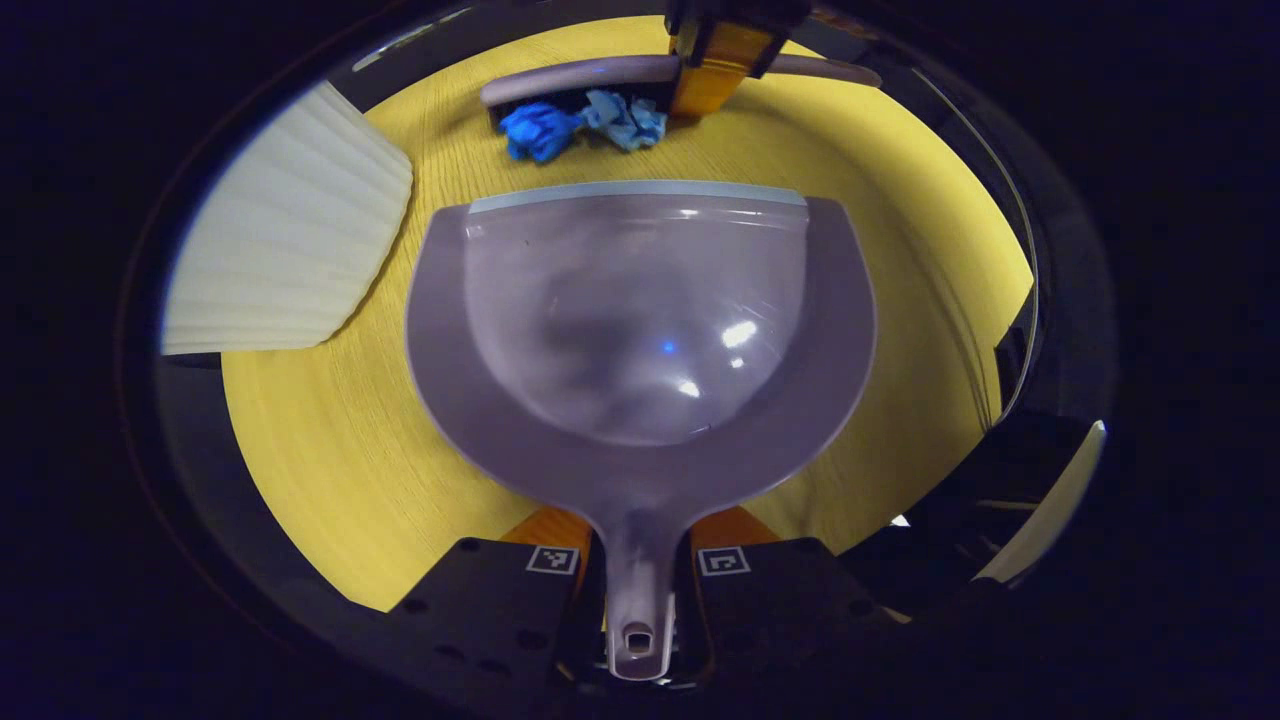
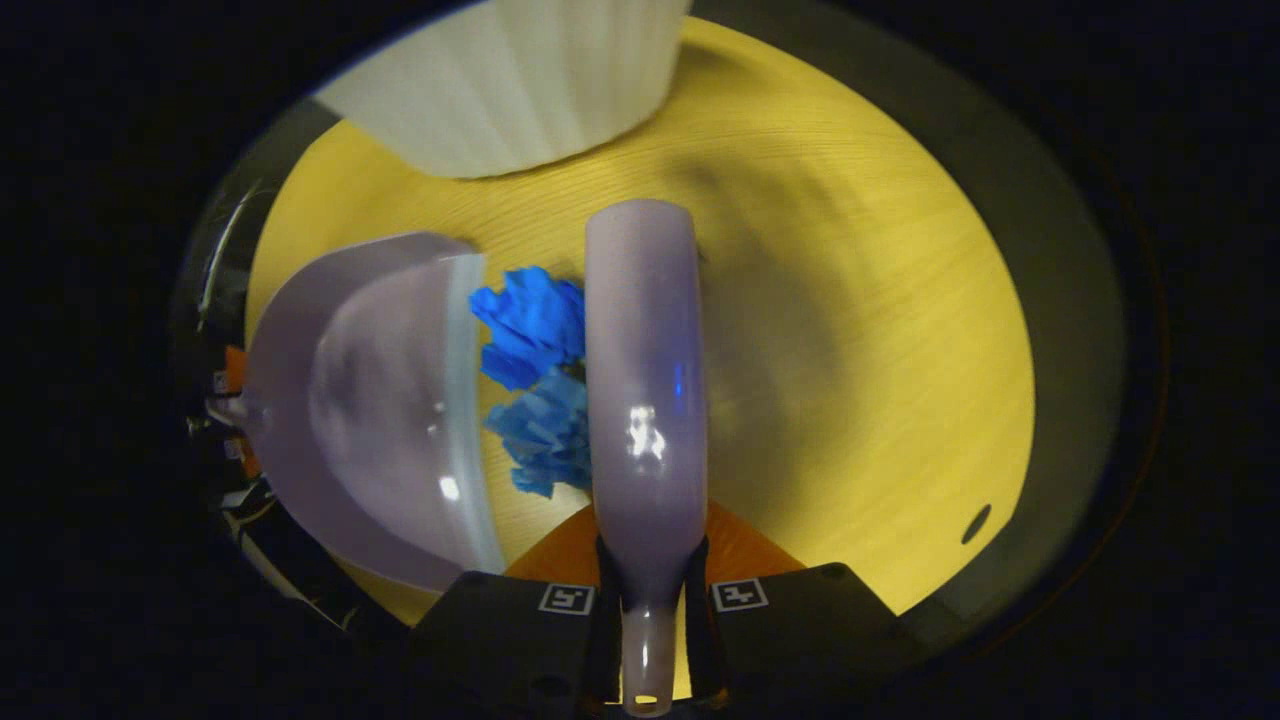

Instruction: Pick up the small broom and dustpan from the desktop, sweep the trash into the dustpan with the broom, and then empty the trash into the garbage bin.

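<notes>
No readable writing, just square markers on each gripper. The left gripper [image 1: 640,590] clamps the dustpan [image 1: 640,330] handle on the desk [image 1: 330,480]. The right gripper [image 2: 648,590] grips the broom [image 2: 645,400], blue trash [image 2: 535,380] between broom and dustpan lip. A white ribbed bin [image 2: 520,80] stands beyond.

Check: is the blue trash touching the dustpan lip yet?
Apart. Left gripper view shows bare yellow desktop between the blue trash and the dustpan lip.

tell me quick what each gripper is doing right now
Left gripper: fingers shut on the dustpan handle.
Right gripper: fingers shut on the broom handle, with the blue trash lying between broom and dustpan.
</notes>
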Available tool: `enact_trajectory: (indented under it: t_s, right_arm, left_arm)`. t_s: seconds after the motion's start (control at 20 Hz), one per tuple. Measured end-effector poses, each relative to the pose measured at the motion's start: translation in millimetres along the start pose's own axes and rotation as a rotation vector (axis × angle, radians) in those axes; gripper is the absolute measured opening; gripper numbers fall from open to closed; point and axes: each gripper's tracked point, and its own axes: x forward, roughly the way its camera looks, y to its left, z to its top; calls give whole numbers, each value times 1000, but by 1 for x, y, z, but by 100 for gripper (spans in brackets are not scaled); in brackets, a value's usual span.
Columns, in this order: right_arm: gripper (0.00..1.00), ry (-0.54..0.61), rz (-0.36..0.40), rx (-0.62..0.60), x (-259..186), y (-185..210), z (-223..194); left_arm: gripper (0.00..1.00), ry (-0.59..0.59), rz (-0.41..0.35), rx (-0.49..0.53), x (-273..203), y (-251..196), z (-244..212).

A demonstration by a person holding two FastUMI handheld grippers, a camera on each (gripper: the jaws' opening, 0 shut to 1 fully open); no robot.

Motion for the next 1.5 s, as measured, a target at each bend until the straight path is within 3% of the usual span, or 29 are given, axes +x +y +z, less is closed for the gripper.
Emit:
enact_trajectory:
  t_s: [0.05,0.15,0.2,0.35,0.45,0.55,0.7,0.85,0.95,1.25,1.4,1.5]
  right_arm:
    - [28,-39,-1,-63,-7,2,9]
    - [28,15,149,-84,-22,31,-2]
    - [29,-1,182,-94,-29,37,0]
    - [29,6,411,-25,-55,69,-8]
    - [29,-41,460,44,-72,69,0]
    - [29,-174,434,146,-71,63,3]
    - [29,-438,249,310,-115,24,-12]
    - [28,-731,150,548,-181,-5,-28]
    - [28,-853,83,634,-212,-20,-49]
    - [28,-1078,-2,736,-178,4,-102]
    - [28,-1188,-53,712,-144,23,-108]
    - [28,-1241,-46,703,-132,30,-110]
  left_arm:
    - [27,-1,0,1,2,-1,-1]
    - [27,-5,1,33,-3,1,-7]
    - [27,2,4,45,3,2,-7]
    - [27,-1,11,82,-1,1,0]
    - [27,-4,18,82,0,1,-2]
    - [27,-71,54,92,-8,4,5]
    - [27,-188,124,77,-10,3,17]
    - [27,-299,129,50,-11,1,22]
    - [27,-378,165,51,-19,5,31]
    - [27,-595,330,104,-76,43,73]
    - [28,-640,516,155,-107,87,86]
    - [26,-616,635,177,-126,118,90]
